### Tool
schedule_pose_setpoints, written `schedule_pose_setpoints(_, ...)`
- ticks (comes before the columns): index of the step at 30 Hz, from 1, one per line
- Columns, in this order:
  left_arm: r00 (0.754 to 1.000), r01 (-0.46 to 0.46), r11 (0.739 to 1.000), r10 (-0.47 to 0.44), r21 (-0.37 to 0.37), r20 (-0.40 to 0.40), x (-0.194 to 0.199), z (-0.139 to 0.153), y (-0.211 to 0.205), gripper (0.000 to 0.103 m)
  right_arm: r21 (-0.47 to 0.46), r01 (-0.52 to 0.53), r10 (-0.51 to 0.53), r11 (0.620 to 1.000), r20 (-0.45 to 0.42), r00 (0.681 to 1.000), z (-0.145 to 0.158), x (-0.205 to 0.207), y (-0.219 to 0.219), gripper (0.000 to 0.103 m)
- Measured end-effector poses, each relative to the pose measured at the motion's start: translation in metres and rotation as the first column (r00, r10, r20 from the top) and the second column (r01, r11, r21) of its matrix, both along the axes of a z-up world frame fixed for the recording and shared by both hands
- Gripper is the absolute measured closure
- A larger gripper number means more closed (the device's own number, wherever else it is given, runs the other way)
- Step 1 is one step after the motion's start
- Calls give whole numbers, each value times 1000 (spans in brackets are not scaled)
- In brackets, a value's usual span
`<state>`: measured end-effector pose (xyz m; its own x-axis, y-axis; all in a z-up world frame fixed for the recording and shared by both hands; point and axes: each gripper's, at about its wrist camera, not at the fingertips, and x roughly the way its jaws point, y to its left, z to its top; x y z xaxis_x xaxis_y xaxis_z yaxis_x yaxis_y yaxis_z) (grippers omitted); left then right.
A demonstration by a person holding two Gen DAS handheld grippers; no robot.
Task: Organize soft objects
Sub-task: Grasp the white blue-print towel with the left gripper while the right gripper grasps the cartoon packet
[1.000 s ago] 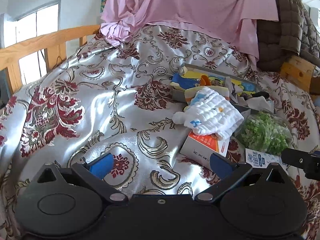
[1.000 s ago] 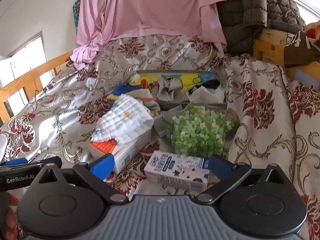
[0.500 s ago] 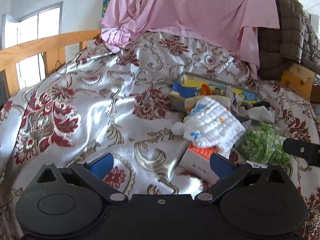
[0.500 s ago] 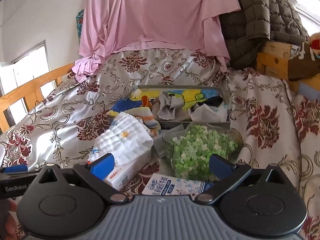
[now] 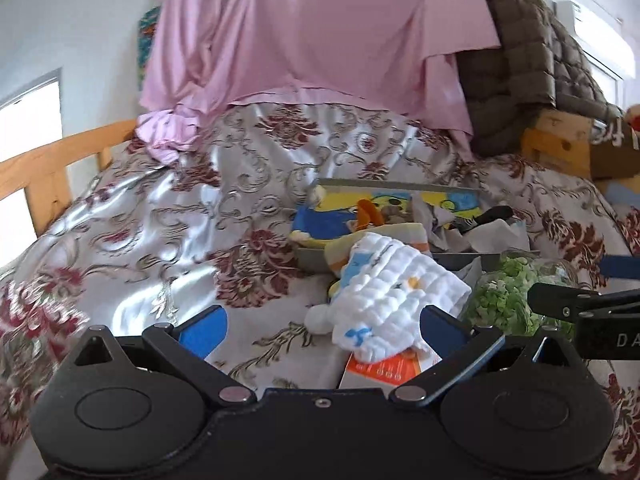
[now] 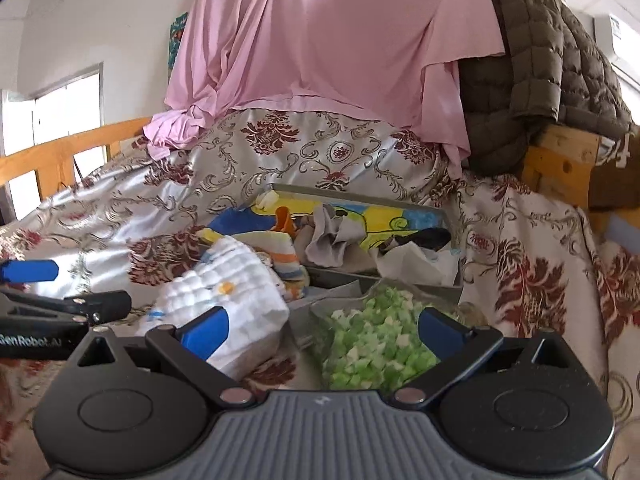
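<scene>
So we're looking at a bed (image 6: 120, 216) covered in a shiny floral spread, with a pink sheet (image 6: 320, 40) hanging across the top of the frame and a brown quilted jacket (image 6: 540, 60) at upper right. Middle of the frame sits a grey tray (image 6: 360, 196) with a few bits of cloth already piled in it, so we'd guess the sorting is partly done, though we can't tell what was put there on purpose.

What's left: a bag of green chunks (image 6: 372, 340) at lower centre of the right wrist view, right between the 2 blue pads of our right claw (image 6: 320, 328), which is spread wide and holding nothing. Just left of it, the white quilted cloth (image 5: 392, 288) is draped over an orange and white box (image 5: 384, 368), touching it, with a striped cloth (image 6: 280, 252) tucked behind.

Our left claw (image 5: 320, 328) is also wide open and empty, lower centre of its own view, with the white cloth near its right pad. Nothing grabbed yet.
</scene>
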<state>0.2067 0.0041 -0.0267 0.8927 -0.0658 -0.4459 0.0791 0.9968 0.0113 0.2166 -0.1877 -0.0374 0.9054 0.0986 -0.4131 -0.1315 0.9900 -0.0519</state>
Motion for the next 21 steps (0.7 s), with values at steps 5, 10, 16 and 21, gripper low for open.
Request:
schedule_pose_setpoints(5, 997, 73, 996, -74, -47, -36, 29, -10, 3, 1, -6, 26, -26, 1000, 1, 1000, -5, 15, -6, 0)
schedule_pose_setpoints(10, 989, 128, 989, -133, -77, -58, 55, -20, 5, 1, -34, 43, -42, 999, 14, 999, -9, 31, -11, 0)
schedule_pose_setpoints(16, 977, 188, 974, -199, -130, -77, 79, -25, 7, 1, -65, 65, -64, 996, 14, 998, -13, 56, -15, 0)
schedule_pose_setpoints(21, 957, 253, 955, -271, -156, -107, 86, -33, 4, 1, -61, 97, -97, 993, -8, 995, -17, 69, -19, 0)
